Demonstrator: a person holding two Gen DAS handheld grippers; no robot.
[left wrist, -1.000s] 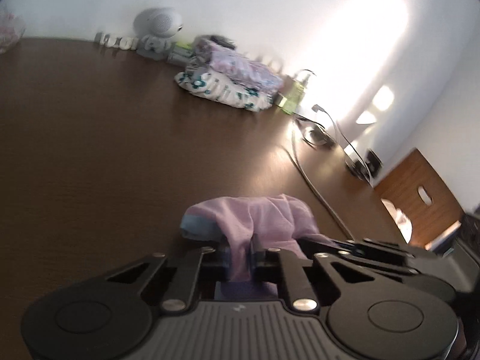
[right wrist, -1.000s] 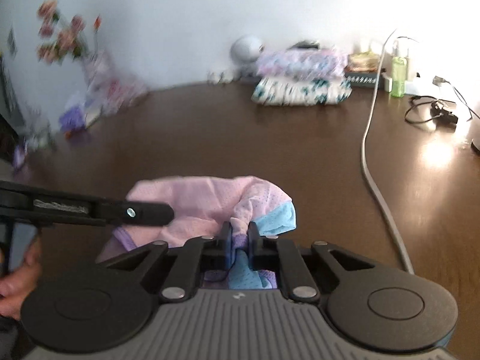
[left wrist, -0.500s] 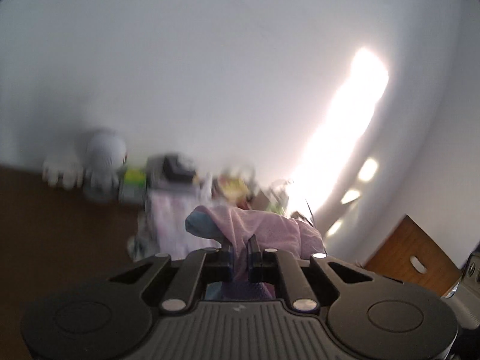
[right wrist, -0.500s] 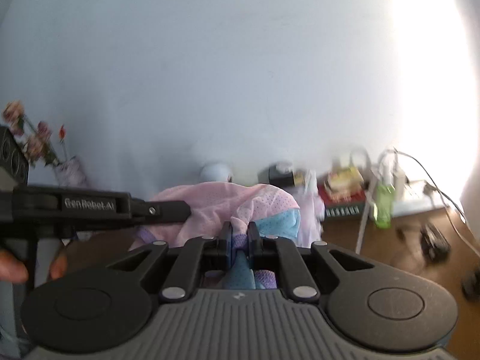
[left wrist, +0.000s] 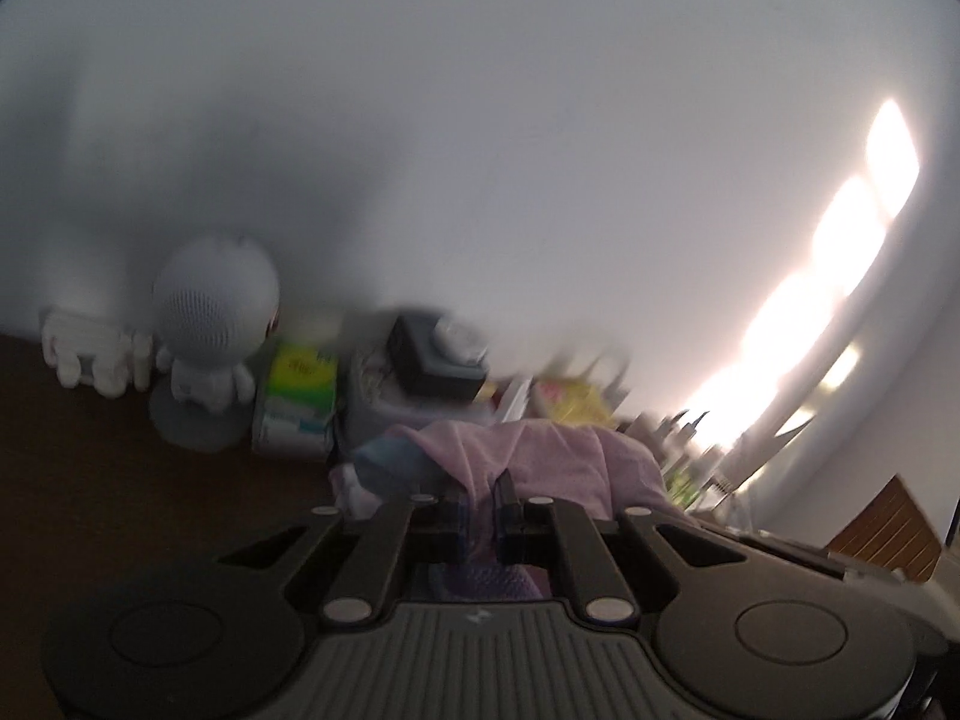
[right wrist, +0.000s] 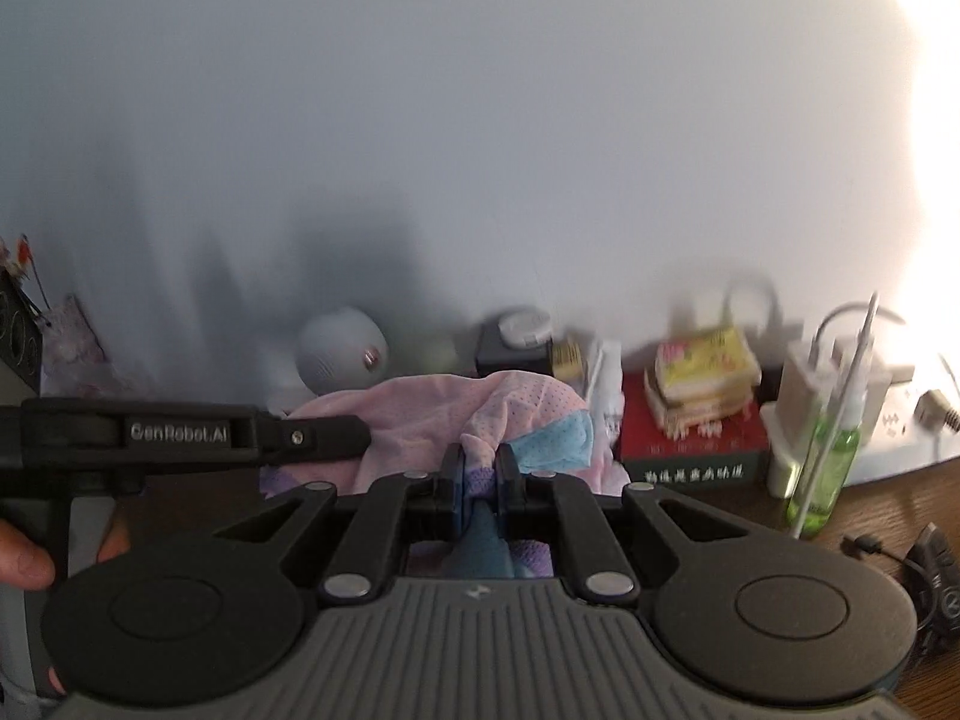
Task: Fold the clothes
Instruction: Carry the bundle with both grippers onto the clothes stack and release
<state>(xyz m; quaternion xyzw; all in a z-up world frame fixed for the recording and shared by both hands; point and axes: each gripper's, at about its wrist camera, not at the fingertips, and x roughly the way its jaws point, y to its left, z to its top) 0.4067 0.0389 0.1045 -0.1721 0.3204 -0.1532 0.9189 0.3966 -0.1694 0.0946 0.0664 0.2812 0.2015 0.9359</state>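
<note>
My left claw (left wrist: 480, 495) and right claw (right wrist: 480, 471) are each clamped on the pink mesh garment (right wrist: 444, 414), holding it bunched in the air before the white wall (right wrist: 480, 120), above the bench (left wrist: 90, 480).

One pink garment (right wrist: 432, 414) — two grippers (right wrist: 480, 474) — one green bottle (right wrist: 825, 468)

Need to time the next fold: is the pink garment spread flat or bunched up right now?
Bunched. The pink garment sits crumpled between the left claw and right claw, both shut on it; its lower part is hidden.
</note>
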